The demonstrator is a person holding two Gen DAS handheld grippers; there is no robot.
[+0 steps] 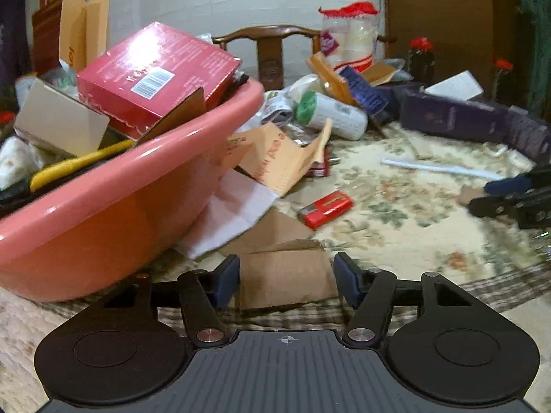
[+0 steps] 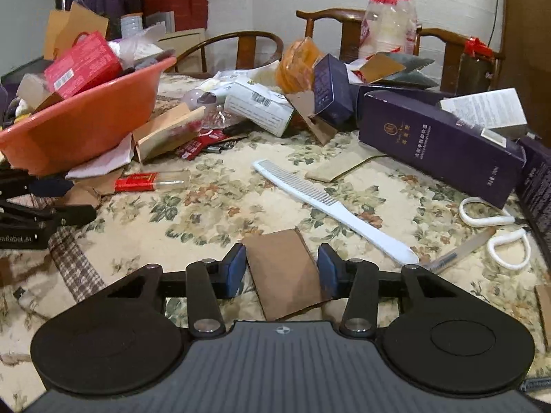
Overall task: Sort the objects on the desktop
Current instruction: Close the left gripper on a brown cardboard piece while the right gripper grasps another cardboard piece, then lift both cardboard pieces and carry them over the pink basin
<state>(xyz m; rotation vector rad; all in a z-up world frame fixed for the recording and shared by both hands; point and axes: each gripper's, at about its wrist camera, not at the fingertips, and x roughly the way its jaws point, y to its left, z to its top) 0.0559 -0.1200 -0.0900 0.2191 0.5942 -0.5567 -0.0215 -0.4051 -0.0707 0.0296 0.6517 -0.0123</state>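
My left gripper [image 1: 286, 280] is open, its blue pads either side of a brown cardboard piece [image 1: 286, 275] lying on the floral tablecloth beside the pink basin [image 1: 144, 186]. The basin holds a red box [image 1: 155, 75], yellow-handled pliers [image 1: 79, 165] and other items. A red lighter [image 1: 325, 209] lies just beyond. My right gripper [image 2: 281, 268] is open around another brown cardboard piece [image 2: 284, 272]; whether the pads touch it I cannot tell. A white comb [image 2: 330, 206] lies to its right.
White-handled scissors [image 2: 496, 230] lie at the right. Purple boxes [image 2: 440, 137], a white bottle [image 1: 334, 115], torn cardboard and paper [image 1: 234, 210] crowd the far table. Wooden chairs [image 2: 347, 31] stand behind. The left gripper shows in the right wrist view [image 2: 41, 216].
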